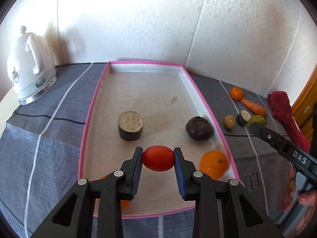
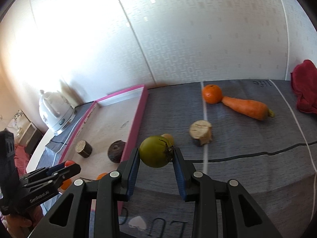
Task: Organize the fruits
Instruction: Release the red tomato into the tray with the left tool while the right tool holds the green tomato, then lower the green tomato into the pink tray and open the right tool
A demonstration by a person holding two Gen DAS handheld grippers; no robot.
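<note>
My left gripper is shut on a red tomato and holds it above the near half of the pink-rimmed tray. Inside the tray lie a cut dark root piece, a dark round root and an orange. My right gripper is shut on a green tomato, held over the grey cloth just right of the tray. On the cloth lie an orange, a carrot, a cut root piece and a small yellowish fruit half hidden behind the green tomato.
A white kettle stands on the cloth left of the tray, by the wall. A red cloth lies at the far right. Another orange fruit sits in the tray's near corner, mostly hidden behind my left gripper. A patterned wall runs along the back.
</note>
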